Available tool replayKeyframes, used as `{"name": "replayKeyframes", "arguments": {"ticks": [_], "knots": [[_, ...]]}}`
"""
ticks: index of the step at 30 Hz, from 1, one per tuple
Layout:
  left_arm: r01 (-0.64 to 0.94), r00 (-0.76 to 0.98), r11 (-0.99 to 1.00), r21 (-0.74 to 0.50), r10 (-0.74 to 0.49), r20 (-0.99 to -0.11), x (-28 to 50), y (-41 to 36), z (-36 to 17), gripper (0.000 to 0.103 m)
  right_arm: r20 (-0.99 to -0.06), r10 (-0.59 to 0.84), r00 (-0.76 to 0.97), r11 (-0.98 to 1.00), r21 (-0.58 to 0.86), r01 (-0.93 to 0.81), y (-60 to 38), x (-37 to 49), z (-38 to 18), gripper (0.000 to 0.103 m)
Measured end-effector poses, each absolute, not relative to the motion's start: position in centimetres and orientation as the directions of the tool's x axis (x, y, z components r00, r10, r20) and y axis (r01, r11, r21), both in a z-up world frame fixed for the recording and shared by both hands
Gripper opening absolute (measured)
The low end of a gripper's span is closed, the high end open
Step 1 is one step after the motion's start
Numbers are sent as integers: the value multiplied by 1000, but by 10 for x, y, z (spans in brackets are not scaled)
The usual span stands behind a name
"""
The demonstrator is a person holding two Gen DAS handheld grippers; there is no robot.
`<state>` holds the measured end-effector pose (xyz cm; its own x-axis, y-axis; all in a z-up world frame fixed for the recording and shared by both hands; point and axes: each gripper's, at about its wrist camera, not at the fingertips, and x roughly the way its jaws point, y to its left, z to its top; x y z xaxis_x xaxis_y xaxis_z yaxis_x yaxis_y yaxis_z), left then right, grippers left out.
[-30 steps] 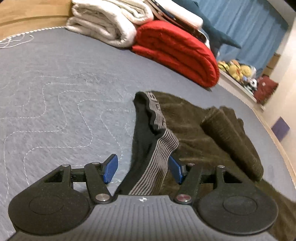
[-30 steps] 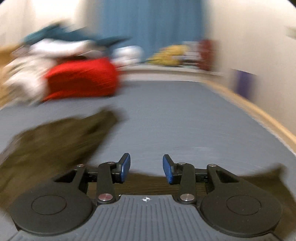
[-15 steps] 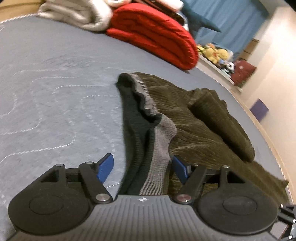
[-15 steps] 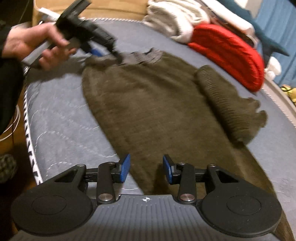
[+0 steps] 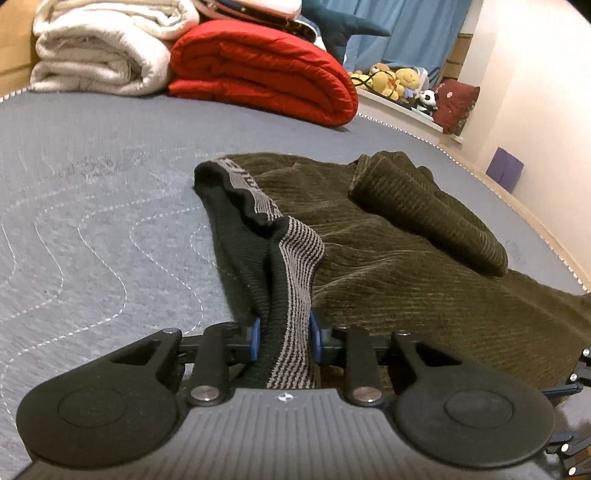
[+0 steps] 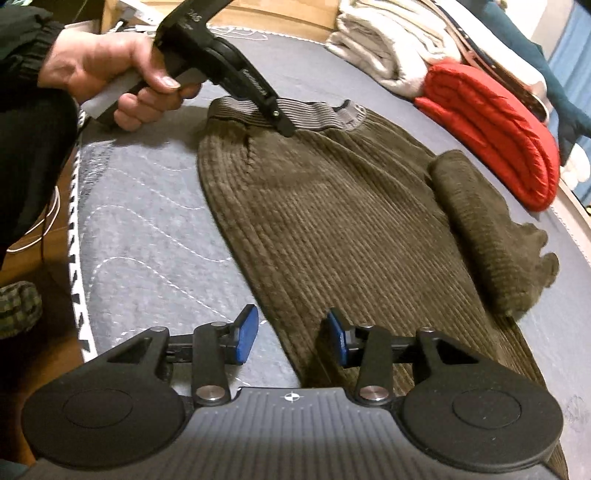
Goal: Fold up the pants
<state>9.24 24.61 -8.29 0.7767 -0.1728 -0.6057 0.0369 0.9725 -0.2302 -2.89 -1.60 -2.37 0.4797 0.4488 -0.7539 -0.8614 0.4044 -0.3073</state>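
Pants (image 6: 332, 206) made of dark green ribbed cloth lie spread on a gray bed (image 6: 147, 229) with wavy white stitching. Close to the right camera, the right gripper (image 6: 291, 336) has its blue fingers (image 6: 246, 334) wide apart. They hold nothing. One finger is over the bare bed and the other is over the edge of the pants, so the edge of the cloth sits between them.

Close to the left camera, the left gripper (image 5: 284, 336) has its blue fingers (image 5: 255, 338) squeezed onto the striped waistband (image 5: 291, 266), which is bunched up between them. In the right view, a hand (image 6: 110, 70) holds that gripper by its handle at the top of the pants.

A bit farther off, one pant leg (image 5: 428, 210) is folded over and rests on top of the rest of the cloth.

Far back on the bed sit a folded red blanket (image 5: 266, 70) and, just beside it, a folded white blanket (image 5: 99, 55). Past the bed, stuffed toys (image 5: 391, 81) sit on a ledge in front of a blue curtain (image 5: 413, 29).
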Motion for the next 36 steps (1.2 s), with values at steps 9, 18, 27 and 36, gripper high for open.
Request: {"name": "replayKeyframes", "arguments": {"ticks": [9,18,27,36], "knots": [[24,780,972,-235,-166,-603,82,250,-72,22,-777,425,464,333,-342,-879,-8,-28,-28,10],[27,750,967,-254,-188,-635,61,285,-54,21,-778,501,379,290,-262,-920,-7,-30,-10,6],[-46,681,955,-293,-184,-708,40,321,-50,25,-799,526,294,190,-226,-955,9,-47,-15,7],[-33,830,994,-106,-32,-557,43,277,-24,41,-698,596,397,429,-141,-892,-40,-5,38,34]]}}
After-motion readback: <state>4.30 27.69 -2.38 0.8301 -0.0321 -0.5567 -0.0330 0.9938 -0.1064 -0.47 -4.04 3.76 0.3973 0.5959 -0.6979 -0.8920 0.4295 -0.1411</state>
